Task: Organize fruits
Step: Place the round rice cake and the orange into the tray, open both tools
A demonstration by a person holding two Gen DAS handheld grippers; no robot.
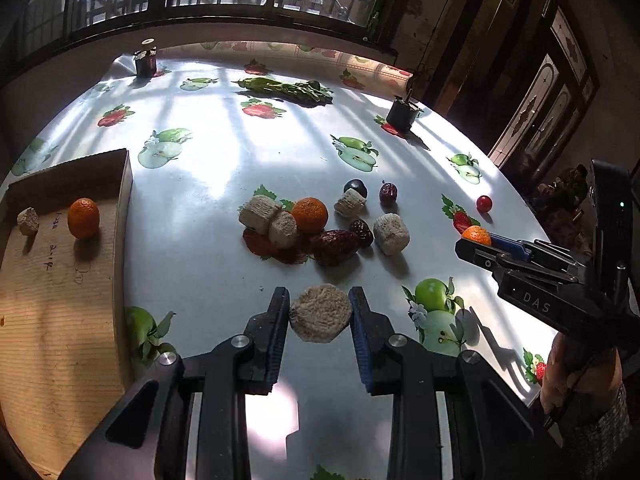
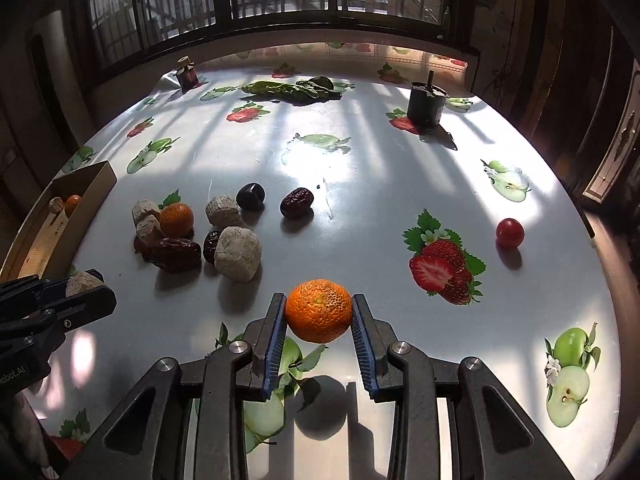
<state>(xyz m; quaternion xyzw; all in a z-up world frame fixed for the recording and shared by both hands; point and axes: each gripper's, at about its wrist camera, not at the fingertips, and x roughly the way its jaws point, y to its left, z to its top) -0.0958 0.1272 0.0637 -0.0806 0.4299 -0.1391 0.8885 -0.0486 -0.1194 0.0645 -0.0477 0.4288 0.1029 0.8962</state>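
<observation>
My right gripper [image 2: 319, 322] has "DAS" written on its side. My left gripper [image 1: 319, 312] shows letters ending in "obot.AI". My right fingers squeeze a bumpy round orange mandarin [image 2: 319, 310] on both sides, lifted above the shiny fruit-print tablecloth [image 2: 360, 184]. My left fingers pinch a rough beige fibrous chunk [image 1: 320, 313] between the blue pads. Farther off lies a pile of beige chunks, dark red dates and another mandarin [image 1: 309, 215]. On my left, a brown cardboard tray [image 1: 60, 280] with scribbled writing I cannot read holds a small mandarin [image 1: 83, 218].
</observation>
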